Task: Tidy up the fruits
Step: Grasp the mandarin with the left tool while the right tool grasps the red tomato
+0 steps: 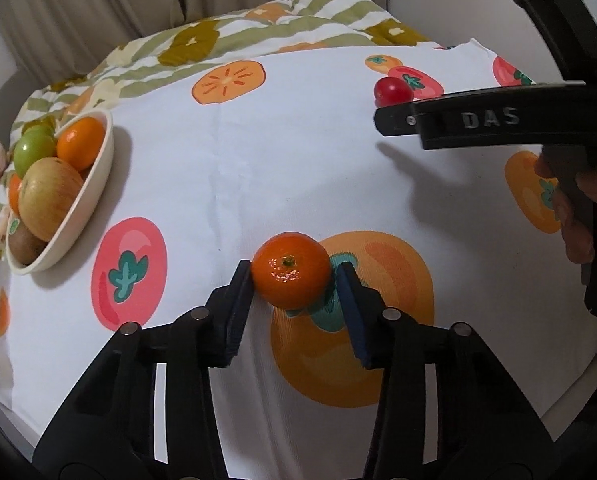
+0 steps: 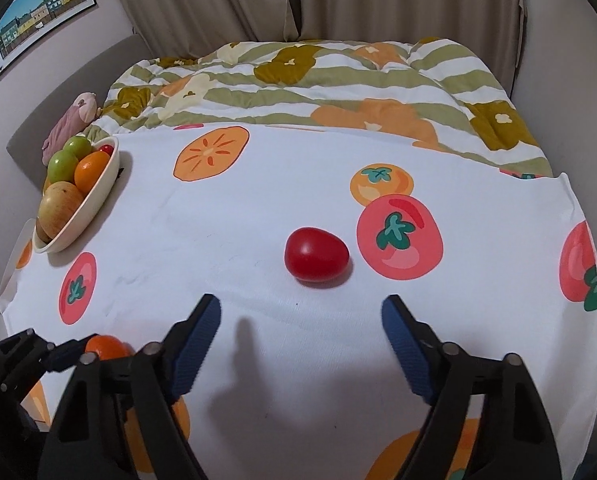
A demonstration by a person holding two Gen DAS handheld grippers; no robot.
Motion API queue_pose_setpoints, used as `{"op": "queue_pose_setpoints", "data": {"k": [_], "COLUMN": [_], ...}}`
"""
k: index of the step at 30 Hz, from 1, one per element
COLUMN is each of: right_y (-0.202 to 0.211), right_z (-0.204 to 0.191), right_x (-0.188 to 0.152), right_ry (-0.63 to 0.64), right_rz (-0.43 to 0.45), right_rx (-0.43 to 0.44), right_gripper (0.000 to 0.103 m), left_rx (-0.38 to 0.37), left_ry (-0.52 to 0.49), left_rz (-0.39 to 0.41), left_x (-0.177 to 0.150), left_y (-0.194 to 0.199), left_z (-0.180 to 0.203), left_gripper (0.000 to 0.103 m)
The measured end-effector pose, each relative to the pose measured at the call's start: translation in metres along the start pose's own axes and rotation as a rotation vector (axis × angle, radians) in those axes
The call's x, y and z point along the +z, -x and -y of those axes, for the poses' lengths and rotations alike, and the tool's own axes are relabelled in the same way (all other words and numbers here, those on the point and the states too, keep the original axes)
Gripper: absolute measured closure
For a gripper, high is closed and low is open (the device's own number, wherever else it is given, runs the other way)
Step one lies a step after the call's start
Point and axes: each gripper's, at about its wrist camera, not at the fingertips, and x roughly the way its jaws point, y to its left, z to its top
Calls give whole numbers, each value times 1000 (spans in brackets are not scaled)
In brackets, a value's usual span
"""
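A small orange mandarin [image 1: 291, 274] lies on the fruit-print cloth between the fingertips of my left gripper [image 1: 294, 280]; the left pad touches it, the right pad is at its edge. It shows partly in the right wrist view [image 2: 105, 347]. A red tomato [image 2: 316, 255] lies on the cloth just ahead of my right gripper [image 2: 300, 312], which is open and empty. The tomato also shows far right in the left wrist view [image 1: 392, 90], behind the right gripper's finger [image 1: 478, 120]. A cream bowl [image 1: 98, 184] at the left holds apples, an orange and a kiwi.
The white cloth [image 2: 258, 208] with printed fruit covers the bed. A striped flowered quilt [image 2: 338, 88] lies bunched behind it. A pink soft toy [image 2: 72, 122] lies beyond the bowl [image 2: 98, 200]. Curtains and a framed picture [image 2: 38, 12] are on the wall.
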Motion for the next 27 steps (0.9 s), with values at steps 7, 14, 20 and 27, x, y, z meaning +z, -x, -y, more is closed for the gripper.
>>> {"op": "queue_pose_setpoints", "data": {"k": [7,14,20,27], "right_y": [-10,-18,-19,-14], "right_z": [-2,-3,0,-3], "right_x": [6,15,18,18], "right_ry": [11,8,-13,-21], "right_rz": [5,18,32,37], "right_rx": [-6,-23,-47,-50], "right_gripper": [41,53,67,69], "left_rx": [-3,10,23,35], "left_ry": [7,33,51,66], "left_rz": [-5,-4,-8,8], "left_x": [1,0,3,6], "left_y": [0,0,0,7], "left_z": [-2,-14,-23,-36], "left_gripper": [61,61,61,61]}}
